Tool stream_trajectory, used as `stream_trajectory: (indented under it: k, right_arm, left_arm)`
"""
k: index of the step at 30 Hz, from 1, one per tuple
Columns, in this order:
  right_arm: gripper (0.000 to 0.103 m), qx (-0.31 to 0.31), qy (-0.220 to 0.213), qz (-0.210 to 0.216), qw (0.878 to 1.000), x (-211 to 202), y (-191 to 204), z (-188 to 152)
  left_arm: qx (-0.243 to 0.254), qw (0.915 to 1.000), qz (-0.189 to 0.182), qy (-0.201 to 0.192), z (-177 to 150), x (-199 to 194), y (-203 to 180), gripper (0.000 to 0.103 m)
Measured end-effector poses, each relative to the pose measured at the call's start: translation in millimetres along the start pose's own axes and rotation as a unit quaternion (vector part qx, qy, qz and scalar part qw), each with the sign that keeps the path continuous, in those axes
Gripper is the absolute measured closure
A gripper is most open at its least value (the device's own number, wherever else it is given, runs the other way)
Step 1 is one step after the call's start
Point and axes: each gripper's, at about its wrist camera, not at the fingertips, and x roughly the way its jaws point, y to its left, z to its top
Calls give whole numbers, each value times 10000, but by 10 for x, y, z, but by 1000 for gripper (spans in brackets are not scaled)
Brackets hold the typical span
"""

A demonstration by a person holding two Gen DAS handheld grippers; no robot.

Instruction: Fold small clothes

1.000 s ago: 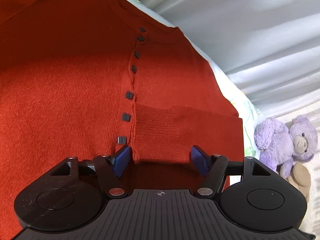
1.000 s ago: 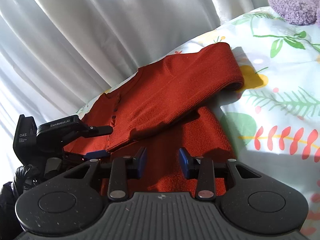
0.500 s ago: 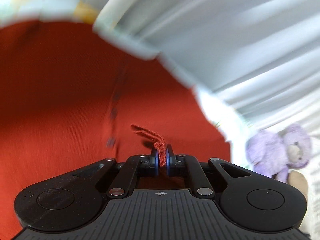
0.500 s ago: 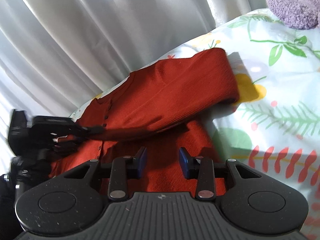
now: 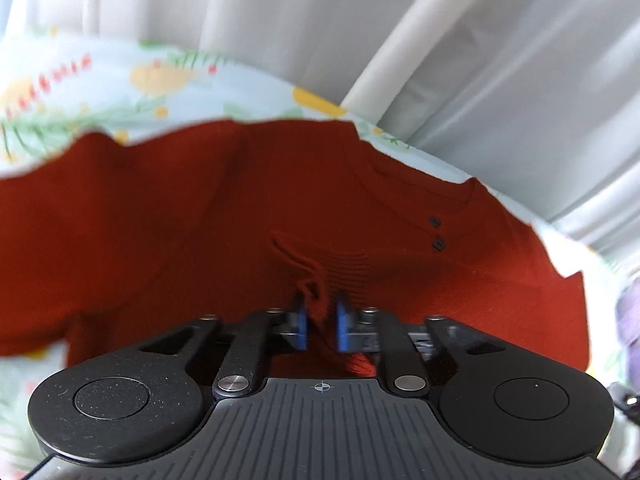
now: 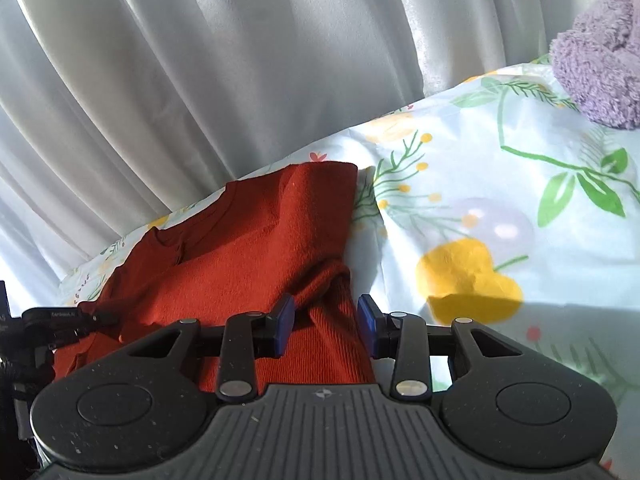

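A rust-red knit cardigan (image 5: 200,240) with small dark buttons (image 5: 436,233) lies on a floral bedsheet (image 6: 500,200). In the left wrist view my left gripper (image 5: 320,320) is nearly closed on a pinched fold of the cardigan's hem, with knit bunched between the blue pads (image 5: 301,322). In the right wrist view the cardigan (image 6: 248,256) is folded over on itself. My right gripper (image 6: 325,324) is open, its blue pads (image 6: 283,322) either side of a ribbed edge without squeezing it. The left gripper (image 6: 52,320) shows at the far left.
White curtains (image 6: 200,60) hang close behind the bed. A purple plush toy (image 6: 596,68) sits at the far right of the sheet, and its edge shows in the left wrist view (image 5: 628,316).
My left gripper closed on the cardigan's hem and carried it up toward the collar, folding the cardigan over. My right gripper moved forward over the ribbed edge and stayed open.
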Motion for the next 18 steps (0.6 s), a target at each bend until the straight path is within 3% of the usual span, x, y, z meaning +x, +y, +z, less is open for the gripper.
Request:
stream_trajectory:
  k: [4,5,7,12,15,18]
  right_arm:
    - [68,50,53,141,9999,127,33,122]
    - [68,95,63,170,9998,161,43,152]
    - [68,201,95,226,9995,234,50,199]
    - [67,500,204,367,9979,346,14,255]
    - [64,492,324,388,9975,395,29,255]
    - [64,606,408,601,9955,421,54,232]
  left_arm:
    - [-378,9981,-476,74,28,151,86,75]
    - [-339,9983,-467,100,56,171,66,90]
    - [-251,9988,-387,176,85,174,16,95]
    - [67,9962,-708,-506,265,-393,-144,95]
    - [453,9938,-453,-909,407,-681,-206,95]
    - [679,9926,-206,-982,471,-771,-173,95]
